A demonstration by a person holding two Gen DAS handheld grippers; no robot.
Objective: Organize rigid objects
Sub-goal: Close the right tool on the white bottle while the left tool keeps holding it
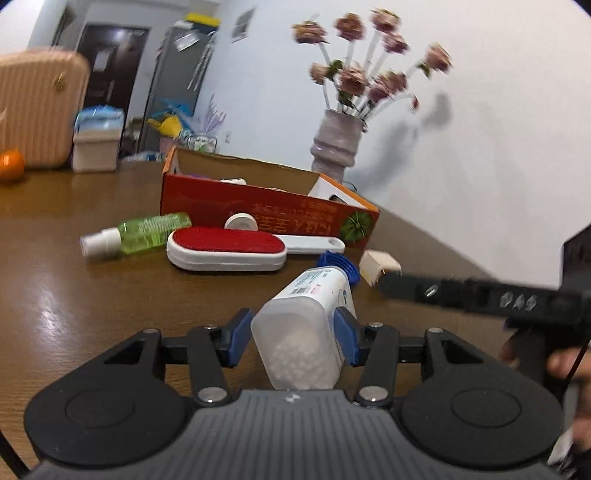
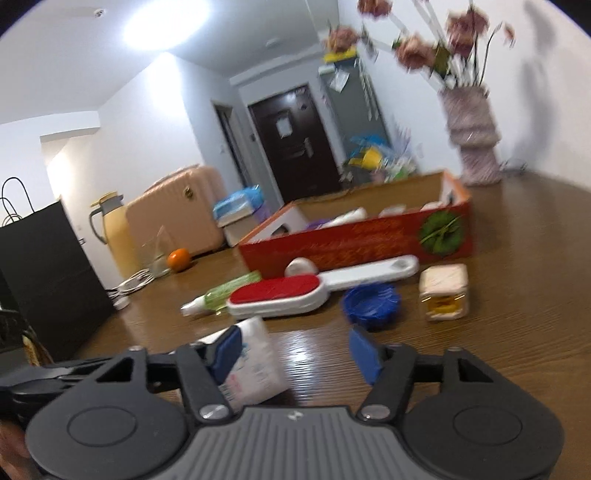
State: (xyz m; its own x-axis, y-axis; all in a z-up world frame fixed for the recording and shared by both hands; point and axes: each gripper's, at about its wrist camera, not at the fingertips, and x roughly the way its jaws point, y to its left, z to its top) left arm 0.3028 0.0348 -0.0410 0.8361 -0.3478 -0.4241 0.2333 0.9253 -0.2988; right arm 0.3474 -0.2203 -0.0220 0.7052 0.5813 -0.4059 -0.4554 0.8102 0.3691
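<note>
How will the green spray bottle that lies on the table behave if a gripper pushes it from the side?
The green spray bottle lies on its side and looks round, so it will probably roll rather than slide. The wooden table shines, which suggests little friction to stop it. It looks like thin clear plastic holding liquid, so likely stiff enough, and light to moderate in weight.

walls white | door [image 2: 291, 144] dark | table [image 2: 535, 295] brown wood (glossy) | ceiling light [image 2: 166, 22] on

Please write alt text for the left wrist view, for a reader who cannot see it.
The left gripper holds a translucent white bottle between its blue pads, above a brown table. Beyond lie a red lint brush, a green spray bottle and an open red box; the right gripper enters from the right.
</note>
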